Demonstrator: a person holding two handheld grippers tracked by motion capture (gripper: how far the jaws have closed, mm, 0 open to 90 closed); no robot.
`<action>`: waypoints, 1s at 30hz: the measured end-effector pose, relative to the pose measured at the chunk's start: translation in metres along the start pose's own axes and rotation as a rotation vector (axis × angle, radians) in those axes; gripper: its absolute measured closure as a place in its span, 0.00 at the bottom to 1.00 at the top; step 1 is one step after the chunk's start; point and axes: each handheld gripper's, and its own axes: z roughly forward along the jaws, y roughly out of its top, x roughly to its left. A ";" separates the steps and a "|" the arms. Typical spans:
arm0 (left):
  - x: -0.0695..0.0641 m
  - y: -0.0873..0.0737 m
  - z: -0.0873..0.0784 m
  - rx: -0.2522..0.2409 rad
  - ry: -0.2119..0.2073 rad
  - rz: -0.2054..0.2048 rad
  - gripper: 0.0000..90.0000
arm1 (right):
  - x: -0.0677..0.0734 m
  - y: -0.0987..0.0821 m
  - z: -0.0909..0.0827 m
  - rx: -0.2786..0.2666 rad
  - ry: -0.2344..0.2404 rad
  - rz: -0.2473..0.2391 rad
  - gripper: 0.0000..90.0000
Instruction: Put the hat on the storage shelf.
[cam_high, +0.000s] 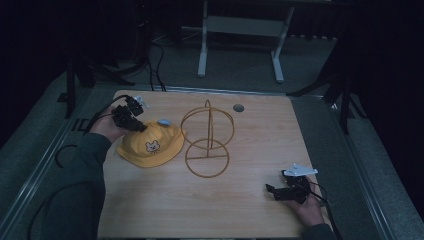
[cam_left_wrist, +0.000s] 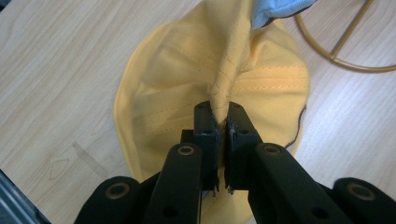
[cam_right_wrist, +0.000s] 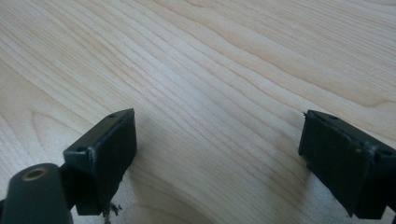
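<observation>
Left hand-held gripper (cam_left_wrist: 220, 122) pinching the yellow hat (cam_left_wrist: 187, 70), right one just sitting there

The left jaws are clamped on a raised fold of the hat's fabric; the hat lies on the left part of the desk (cam_high: 165, 200), touching the gold wire stand (cam_high: 207, 140), with a little bear face on it and a blue bit (cam_high: 164, 122) at its far edge; the right hand-held gripper (cam_high: 276, 189) rests near the front right corner, jaws spread wide over bare wood
</observation>
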 end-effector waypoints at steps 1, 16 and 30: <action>0.000 -0.001 -0.001 -0.001 -0.002 0.004 0.95 | 0.000 0.000 0.000 0.000 0.000 0.000 0.12; -0.003 -0.006 -0.021 -0.028 0.003 0.019 0.94 | 0.000 0.000 0.000 0.000 0.000 0.001 0.12; -0.007 -0.009 -0.039 -0.062 -0.006 0.046 0.94 | 0.000 0.000 0.000 0.000 0.000 0.001 0.12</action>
